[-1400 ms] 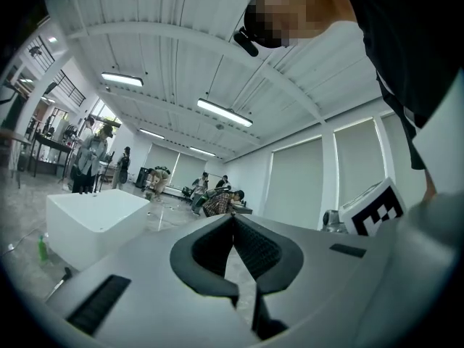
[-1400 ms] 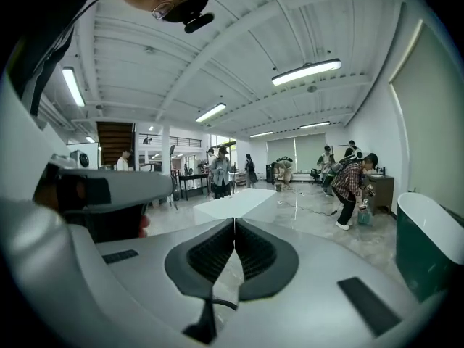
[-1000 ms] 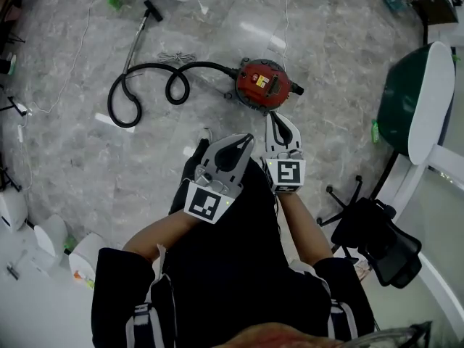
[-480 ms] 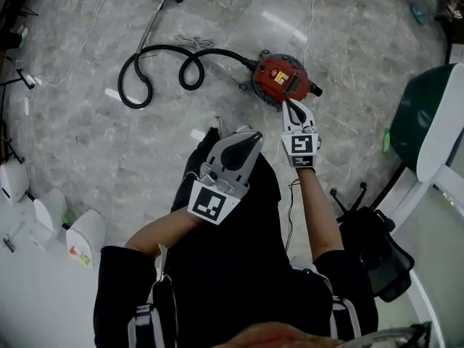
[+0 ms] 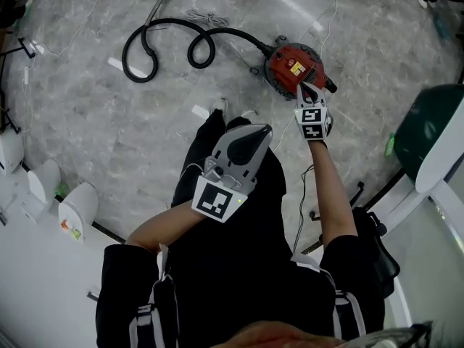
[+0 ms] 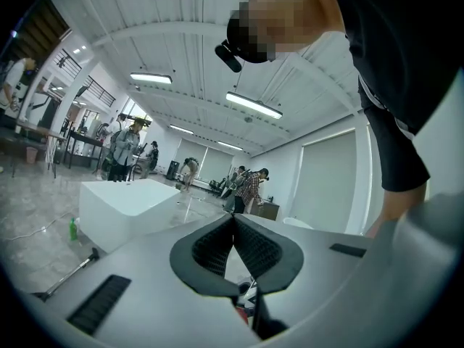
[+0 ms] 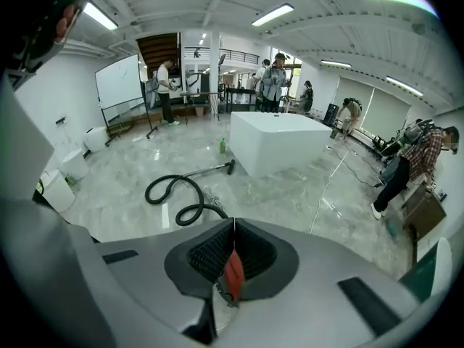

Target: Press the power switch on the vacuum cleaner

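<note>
Where the vacuum cleaner sits: we see the red vacuum cleaner [image 5: 286, 60] on the grey floor [image 5: 87, 136], upper right of the head view, with its black hose [image 5: 163, 46] looping toward the upper left.
Right gripper: the right gripper [image 5: 301, 88] is stretched out on a straight arm, fingers closed together on nothing. The tip is at the machine's near edge, though we cannot tell whether it touches.
Why closed: we judge shut fingers make one blunt, firm poker for a switch.
Left gripper: the left gripper [image 5: 262, 130] hangs back over our legs, fingers together and empty. We think it is simply kept clear.
Vacuum's axis: it runs upper left to lower right, hose end upper left, top face upward.
Switch: too small for us to pick out.
</note>
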